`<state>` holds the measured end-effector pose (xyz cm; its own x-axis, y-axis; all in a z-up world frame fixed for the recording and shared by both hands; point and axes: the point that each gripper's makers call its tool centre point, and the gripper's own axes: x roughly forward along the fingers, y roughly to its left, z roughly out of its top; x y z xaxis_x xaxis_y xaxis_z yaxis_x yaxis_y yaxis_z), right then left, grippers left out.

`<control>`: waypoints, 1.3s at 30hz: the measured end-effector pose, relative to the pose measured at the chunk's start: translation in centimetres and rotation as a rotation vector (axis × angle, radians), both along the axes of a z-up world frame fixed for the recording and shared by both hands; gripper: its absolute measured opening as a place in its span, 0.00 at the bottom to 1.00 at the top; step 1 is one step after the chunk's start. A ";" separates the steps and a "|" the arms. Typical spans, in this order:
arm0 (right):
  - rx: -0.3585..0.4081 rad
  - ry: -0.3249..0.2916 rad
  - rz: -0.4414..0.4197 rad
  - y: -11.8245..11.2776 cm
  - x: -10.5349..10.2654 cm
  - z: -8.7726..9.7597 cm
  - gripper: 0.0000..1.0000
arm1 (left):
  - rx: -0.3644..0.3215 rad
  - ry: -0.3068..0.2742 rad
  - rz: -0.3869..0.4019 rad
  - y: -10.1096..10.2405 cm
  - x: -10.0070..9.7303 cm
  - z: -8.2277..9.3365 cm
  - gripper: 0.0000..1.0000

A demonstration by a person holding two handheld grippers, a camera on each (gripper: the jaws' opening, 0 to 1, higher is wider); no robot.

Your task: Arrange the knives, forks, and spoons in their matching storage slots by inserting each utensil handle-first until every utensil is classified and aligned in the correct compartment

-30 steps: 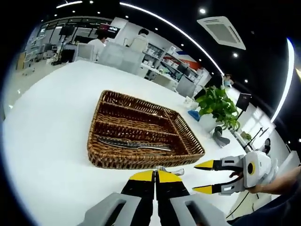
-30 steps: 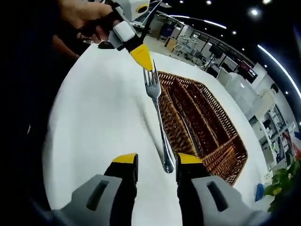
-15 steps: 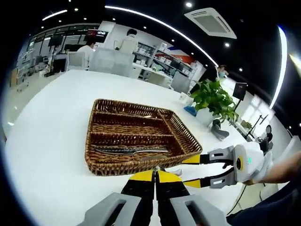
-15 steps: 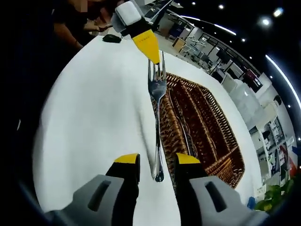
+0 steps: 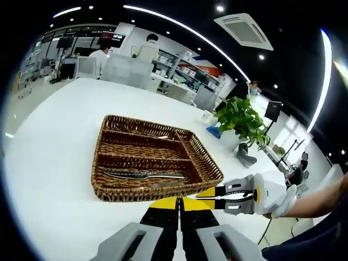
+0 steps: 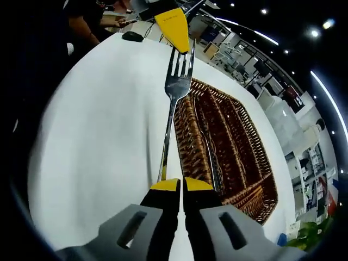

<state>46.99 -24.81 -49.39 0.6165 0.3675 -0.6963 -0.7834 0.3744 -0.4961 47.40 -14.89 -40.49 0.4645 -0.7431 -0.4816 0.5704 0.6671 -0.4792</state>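
Note:
A silver fork (image 6: 175, 89) hangs over the white table (image 6: 98, 130), beside the wicker basket (image 6: 247, 163). My right gripper (image 6: 181, 185) is shut on its handle end. My left gripper (image 6: 175, 26) reaches in from the top and pinches the tines. In the left gripper view my left gripper (image 5: 179, 203) is shut, and the right gripper (image 5: 210, 191) meets it from the right, jaws together; the fork is hidden there. The wicker basket (image 5: 103, 191) has several long compartments, and a knife (image 5: 142, 174) lies in the nearest one.
A potted plant (image 5: 246, 118) and a blue item (image 5: 212, 132) stand past the basket's far right corner. A black mouse (image 6: 132, 36) lies at the table's far end near a person's arm (image 6: 87, 27). People sit at desks (image 5: 128, 60) in the background.
My right gripper's jaws, open around the fork's handle end before, have shut on it. The right gripper has drawn closer to the left gripper.

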 end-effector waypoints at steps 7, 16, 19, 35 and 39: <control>0.005 -0.019 -0.026 -0.7 0.3 0.6 0.02 | 0.000 -0.002 -0.001 -0.4 -0.1 0.0 0.00; 0.191 -0.070 -0.144 -2.0 0.1 5.4 0.27 | 0.002 -0.018 0.034 0.7 1.4 0.8 0.00; 0.197 -0.069 -0.108 -1.4 -0.7 6.1 0.35 | -0.003 -0.023 0.035 0.5 1.6 1.4 0.00; 0.076 -0.116 0.039 1.4 -1.5 6.4 0.12 | -0.125 0.005 -0.054 -3.4 -0.5 4.1 0.00; 0.075 -0.121 0.024 0.8 -1.5 6.6 0.07 | -0.140 0.009 -0.052 -3.2 -0.4 4.4 0.00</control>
